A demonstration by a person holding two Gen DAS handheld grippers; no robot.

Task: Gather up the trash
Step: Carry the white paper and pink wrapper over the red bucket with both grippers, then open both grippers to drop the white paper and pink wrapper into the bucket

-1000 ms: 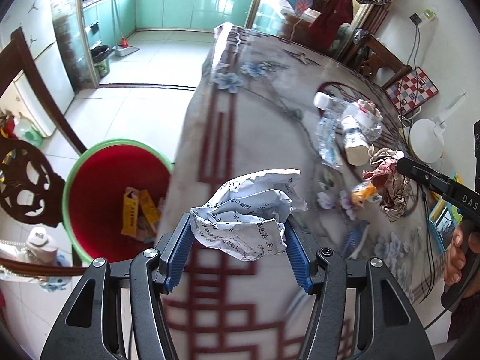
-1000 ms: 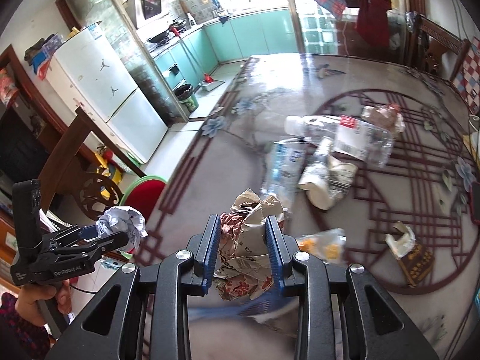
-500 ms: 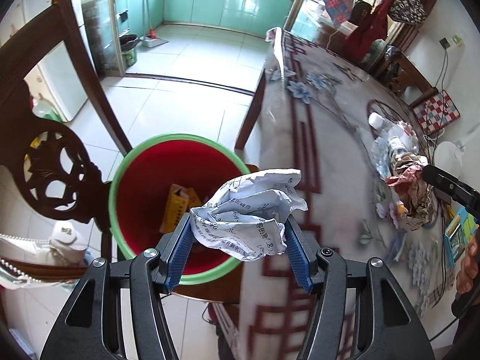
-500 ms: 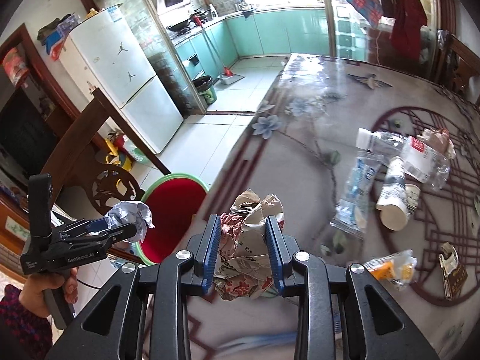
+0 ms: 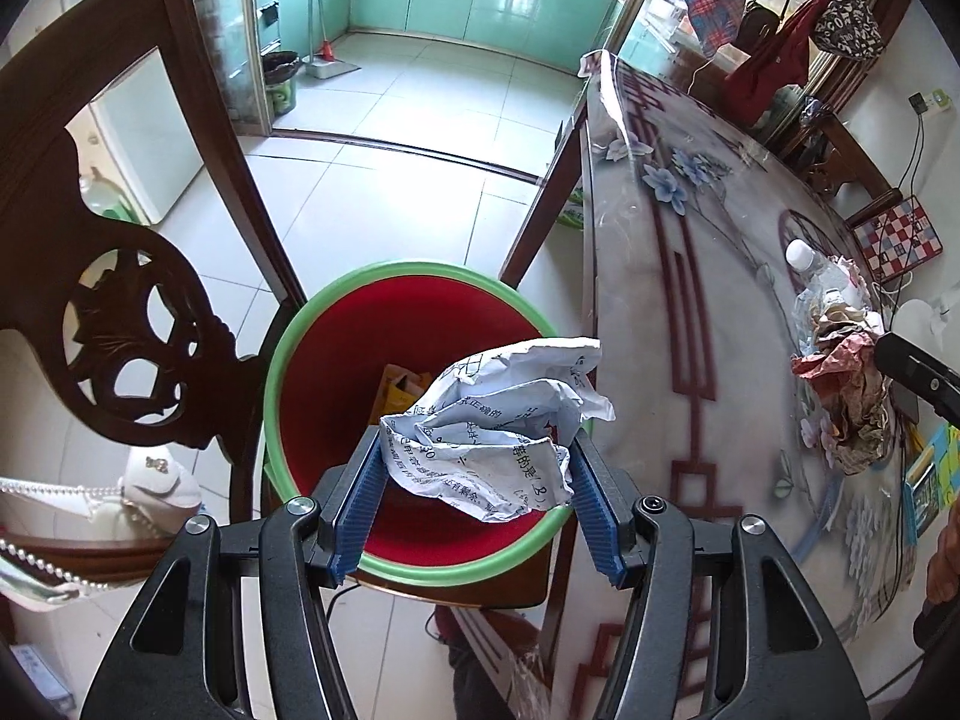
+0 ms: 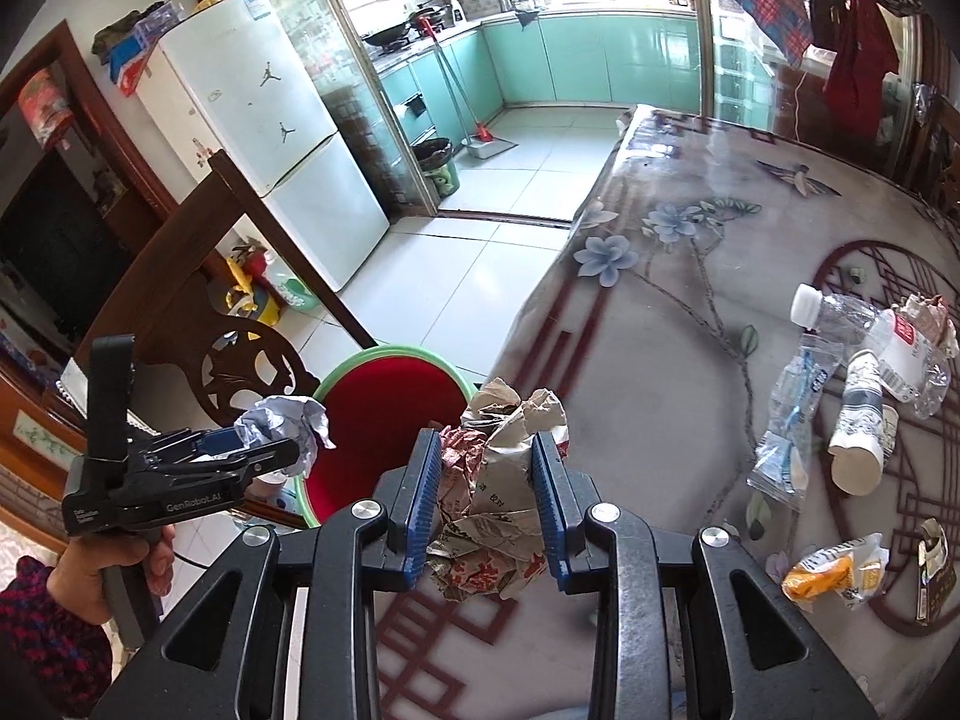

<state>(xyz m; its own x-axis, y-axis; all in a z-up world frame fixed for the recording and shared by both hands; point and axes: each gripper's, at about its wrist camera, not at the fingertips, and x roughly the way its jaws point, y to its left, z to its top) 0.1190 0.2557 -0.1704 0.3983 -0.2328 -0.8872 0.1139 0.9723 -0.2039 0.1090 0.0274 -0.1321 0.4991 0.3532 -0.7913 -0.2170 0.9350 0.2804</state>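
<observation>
The left hand-held gripper (image 5: 474, 480) pinches crumpled white paper (image 5: 498, 426) over the red bin (image 5: 336, 396) (a carved chair (image 5: 126, 324) stands left). The right hand-held gripper (image 6: 486, 498) pinches a brown wrapper wad (image 6: 498, 480); only its view shows the paper cup (image 6: 858, 450) on the counter (image 6: 660, 360).

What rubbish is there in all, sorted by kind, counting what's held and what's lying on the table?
Paper wads: 3 (white wad in the left gripper, brown wad in the right gripper, small wad on the table)
Plastic bottles: 2 (capped bottle, flattened bottle)
Paper cups: 1 (cup)
Wrappers: 2 (orange wrapper, dark packet)
Total: 8
</observation>
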